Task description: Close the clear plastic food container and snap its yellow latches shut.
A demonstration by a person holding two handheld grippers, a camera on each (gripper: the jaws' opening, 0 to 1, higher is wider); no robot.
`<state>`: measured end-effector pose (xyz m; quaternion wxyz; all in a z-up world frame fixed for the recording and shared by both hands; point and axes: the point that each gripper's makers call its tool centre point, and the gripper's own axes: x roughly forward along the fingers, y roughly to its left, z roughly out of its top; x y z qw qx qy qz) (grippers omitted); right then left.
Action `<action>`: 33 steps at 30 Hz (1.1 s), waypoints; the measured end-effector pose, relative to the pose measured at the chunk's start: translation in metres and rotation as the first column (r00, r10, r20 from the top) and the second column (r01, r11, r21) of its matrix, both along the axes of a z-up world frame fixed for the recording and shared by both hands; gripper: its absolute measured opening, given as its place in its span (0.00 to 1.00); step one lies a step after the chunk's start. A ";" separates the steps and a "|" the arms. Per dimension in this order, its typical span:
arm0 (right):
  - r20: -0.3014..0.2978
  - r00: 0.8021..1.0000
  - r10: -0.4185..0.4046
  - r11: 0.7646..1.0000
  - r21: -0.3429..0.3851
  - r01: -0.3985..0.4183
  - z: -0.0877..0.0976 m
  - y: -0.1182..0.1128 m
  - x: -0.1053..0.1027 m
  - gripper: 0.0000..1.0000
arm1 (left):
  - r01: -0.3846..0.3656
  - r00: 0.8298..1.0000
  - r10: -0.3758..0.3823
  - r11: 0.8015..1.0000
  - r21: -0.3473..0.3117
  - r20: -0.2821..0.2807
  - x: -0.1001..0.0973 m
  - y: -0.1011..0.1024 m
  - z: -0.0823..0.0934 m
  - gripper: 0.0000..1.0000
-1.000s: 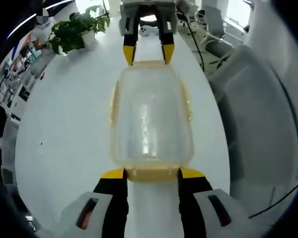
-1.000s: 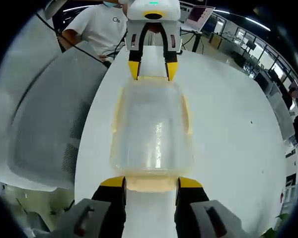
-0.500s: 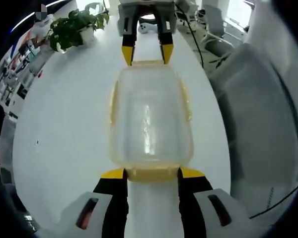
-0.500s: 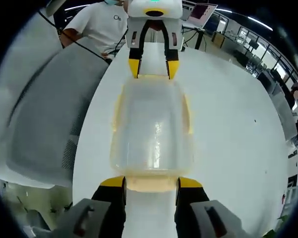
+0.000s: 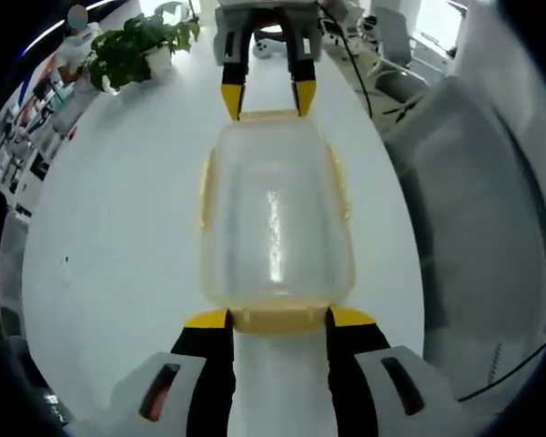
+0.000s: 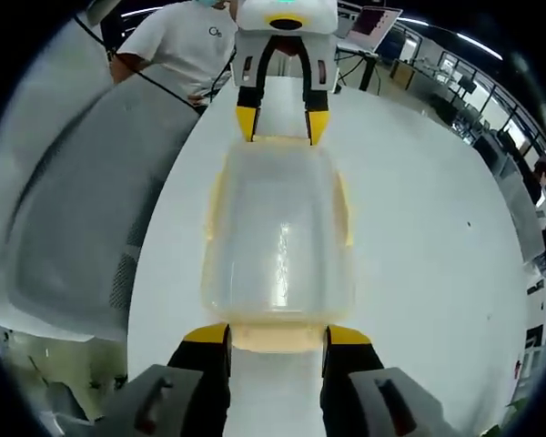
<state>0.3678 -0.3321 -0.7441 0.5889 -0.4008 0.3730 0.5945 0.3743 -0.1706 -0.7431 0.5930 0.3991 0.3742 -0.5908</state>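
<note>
The clear plastic food container with the yellow rim (image 5: 276,214) lies on the white glossy surface (image 5: 118,228), between both claws. The left claw (image 5: 278,318) and the right claw (image 6: 276,335) are each spread wide around an end latch (image 5: 278,319). Both latches should be pressed evenly inward, so the smooth, light box is not slid.

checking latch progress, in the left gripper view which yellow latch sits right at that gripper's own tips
The end latch at the bottom of the container, spanning the gap at the left gripper tips. The opposite end latch sits at the right gripper; the side latches run along the long edges.
</note>
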 end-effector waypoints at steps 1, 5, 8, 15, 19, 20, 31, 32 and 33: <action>-0.001 1.000 0.003 1.000 -0.001 -0.003 0.000 0.000 0.000 0.36 | 0.000 1.000 0.000 1.000 0.001 0.000 0.000 0.000 0.000 0.37; 0.001 1.000 0.013 1.000 -0.015 -0.013 -0.003 0.000 -0.001 0.36 | -0.005 1.000 0.005 1.000 0.008 -0.004 -0.002 0.000 0.000 0.37; -0.001 1.000 0.015 1.000 -0.015 -0.015 -0.004 0.000 -0.001 0.36 | -0.005 1.000 0.005 1.000 0.010 -0.006 -0.003 0.001 -0.001 0.37; 0.000 1.000 0.013 1.000 -0.018 -0.013 -0.004 0.002 -0.001 0.37 | -0.007 1.000 0.007 1.000 0.015 -0.005 -0.004 0.003 -0.001 0.37; -0.001 1.000 0.014 1.000 -0.017 -0.014 -0.004 0.003 -0.001 0.37 | -0.013 1.000 0.013 1.000 0.013 -0.009 -0.005 0.004 -0.001 0.38; 0.003 1.000 0.017 1.000 -0.020 -0.016 -0.005 0.003 -0.001 0.37 | -0.015 1.000 0.015 1.000 0.013 -0.010 -0.005 0.004 -0.001 0.38; -0.004 1.000 0.006 0.999 -0.036 -0.007 -0.006 0.005 -0.002 0.38 | -0.007 1.000 0.007 1.000 0.019 -0.008 -0.007 0.007 -0.003 0.42; -0.003 1.000 0.006 0.999 -0.037 -0.007 -0.006 0.005 -0.002 0.38 | -0.010 1.000 0.010 1.000 0.017 -0.010 -0.007 0.007 -0.003 0.42; 0.000 1.000 0.006 0.999 -0.037 -0.006 -0.006 0.005 -0.002 0.38 | -0.013 1.000 0.013 1.000 0.014 -0.011 -0.008 0.007 -0.002 0.43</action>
